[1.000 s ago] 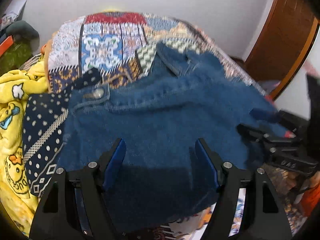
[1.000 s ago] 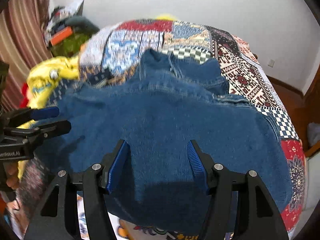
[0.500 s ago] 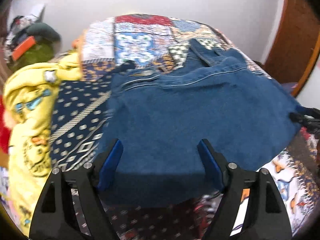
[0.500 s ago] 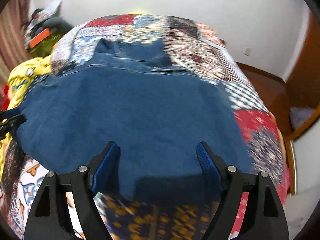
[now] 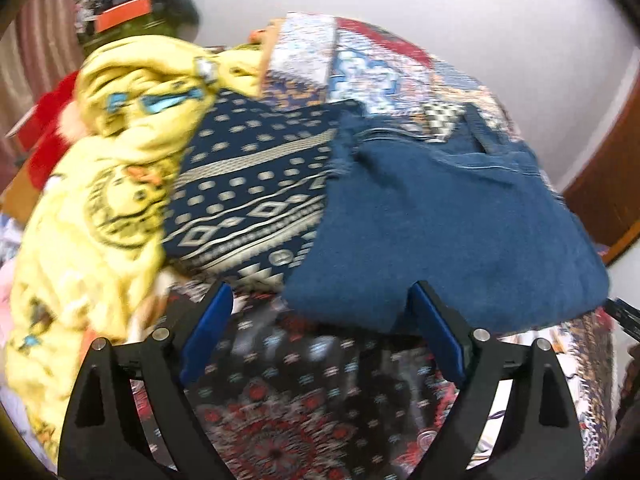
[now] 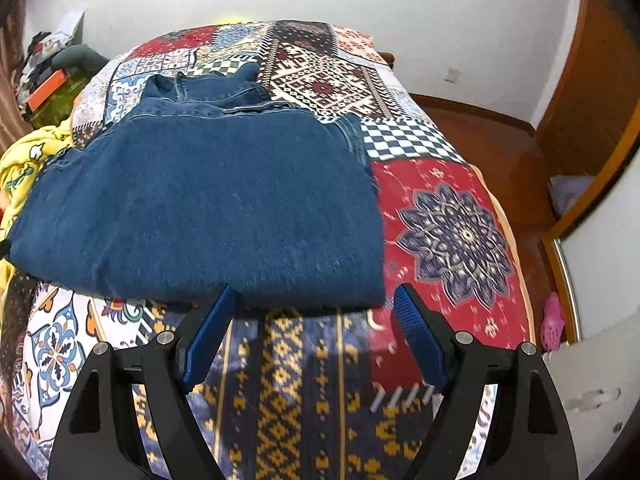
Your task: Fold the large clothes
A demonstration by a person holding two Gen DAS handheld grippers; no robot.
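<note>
A folded pair of blue denim jeans (image 6: 200,208) lies flat on the patchwork bedspread (image 6: 448,232); it also shows in the left wrist view (image 5: 440,232). My left gripper (image 5: 320,320) is open and empty, just short of the jeans' near left corner. My right gripper (image 6: 316,320) is open and empty, just short of the jeans' near right edge. Neither touches the cloth.
A navy patterned cloth (image 5: 256,184) and a crumpled yellow printed garment (image 5: 104,184) lie left of the jeans. A red item (image 5: 48,128) and clutter (image 5: 128,16) sit far left. A wooden wardrobe (image 6: 592,92) and floor (image 6: 516,168) are to the right of the bed.
Both grippers have pulled back from over the jeans toward the near edge of the bed. The left view has swung left, and the jeans now lie flat, free of both grippers.
</note>
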